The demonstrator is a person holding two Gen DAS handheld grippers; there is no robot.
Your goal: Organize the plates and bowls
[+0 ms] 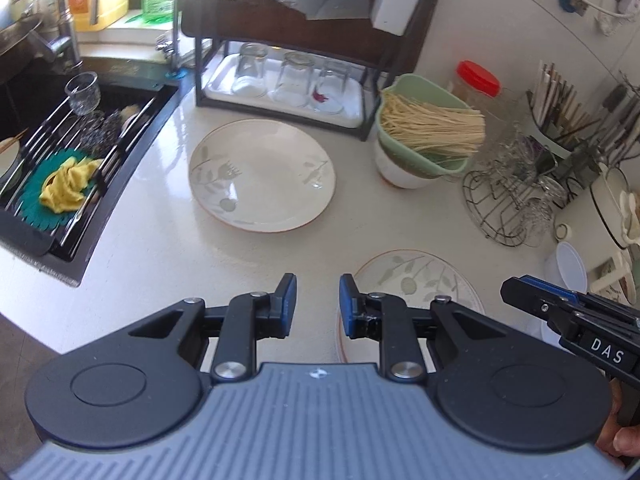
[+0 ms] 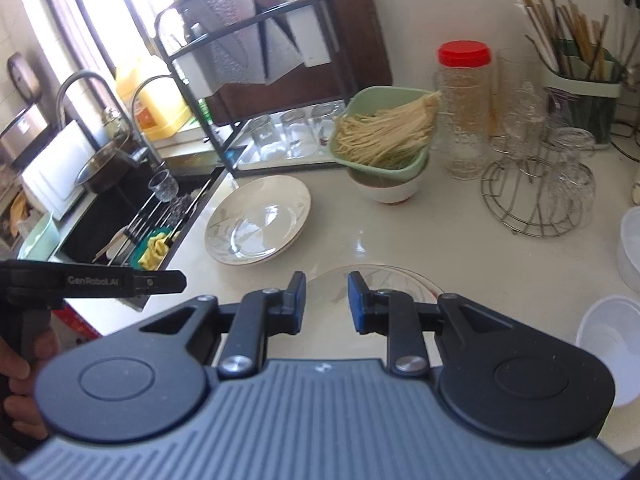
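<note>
Task at an early stage: two round cream ceramic plates with leaf motifs unstacked on the pale worktop (image 1: 152, 248), far plate (image 1: 262, 174) near the black glass rack (image 1: 280, 80), near plate (image 1: 416, 280) just below both claws. Left claw (image 1: 318, 306) and right claw (image 2: 326, 302) each partly open, empty, poised above the near plate. White bowl (image 2: 386, 192) beneath a green noodle-filled basket (image 2: 384, 136), untouched; stacking remaining.

The pale glossy bench (image 1: 152, 240) carries two leaf-patterned plates: the far plate (image 1: 262, 174) near the sink's edge, the near plate (image 1: 416, 280) apart from it. A white bowl (image 1: 400, 174) holding a green noodle basket (image 1: 420, 120), a wire glass rack (image 1: 516, 200) and a black shelf frame (image 1: 280, 92) also stand there.
</note>
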